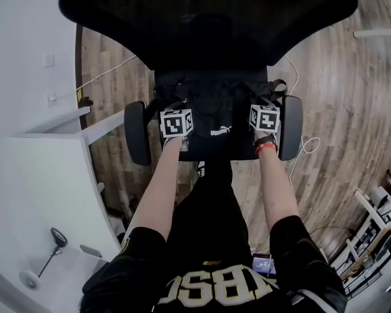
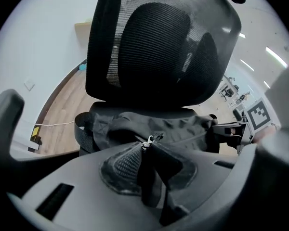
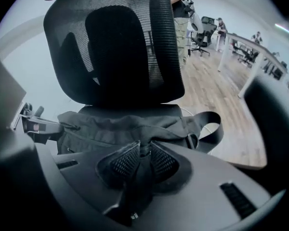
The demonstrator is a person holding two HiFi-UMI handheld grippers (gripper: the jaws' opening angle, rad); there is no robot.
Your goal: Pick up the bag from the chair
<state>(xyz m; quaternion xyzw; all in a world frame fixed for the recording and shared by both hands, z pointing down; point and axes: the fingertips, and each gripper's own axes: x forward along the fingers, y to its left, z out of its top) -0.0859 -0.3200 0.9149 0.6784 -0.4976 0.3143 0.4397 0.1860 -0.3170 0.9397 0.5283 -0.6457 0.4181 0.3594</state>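
Black fabric, the bag (image 1: 212,113) lies on the seat of the office chair (image 1: 202,25), against its mesh backrest. The left tongs (image 2: 147,148) are clamped on a fold of the bag, just by its zipper pull (image 2: 148,142). The right tongs (image 3: 142,150) are clamped on the bag's upper edge.

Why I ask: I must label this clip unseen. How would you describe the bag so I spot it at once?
Find the black mesh-backed chair. On it, between the two armrests, lies the bag. It is the only soft, crumpled thing there: black cloth with a white logo, pinched by the left gripper and right gripper.
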